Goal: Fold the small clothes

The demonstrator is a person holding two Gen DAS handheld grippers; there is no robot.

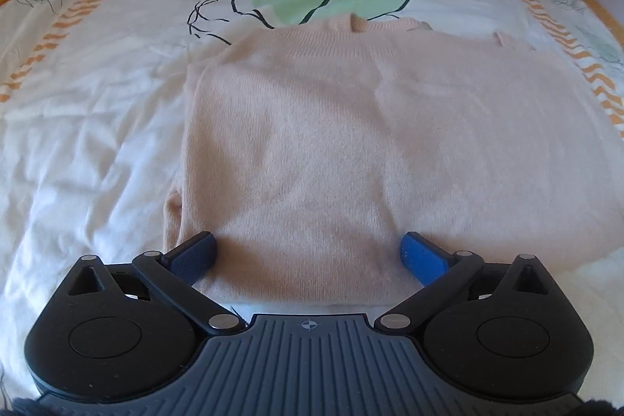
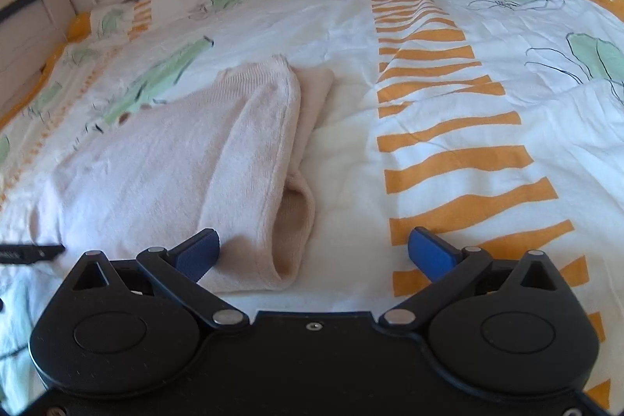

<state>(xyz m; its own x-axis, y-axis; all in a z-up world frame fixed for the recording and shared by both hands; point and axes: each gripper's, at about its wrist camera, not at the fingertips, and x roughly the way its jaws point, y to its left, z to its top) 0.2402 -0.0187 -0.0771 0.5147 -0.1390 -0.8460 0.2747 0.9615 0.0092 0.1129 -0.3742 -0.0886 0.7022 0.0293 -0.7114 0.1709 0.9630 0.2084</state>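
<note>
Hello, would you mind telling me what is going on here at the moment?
A person with a gripper in each hand is folding a pale pink knit sweater on a bed with a leaf-print cover. Both sides appear already folded inward. The left gripper is open over the near hem, and the right gripper is open beside the folded sleeve cuff. Neither grips anything yet.

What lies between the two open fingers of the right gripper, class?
In the right wrist view, the right gripper stands open over the pink sweater's folded sleeve end, which lies nearer its left finger; bare bedcover fills the rest.
</note>
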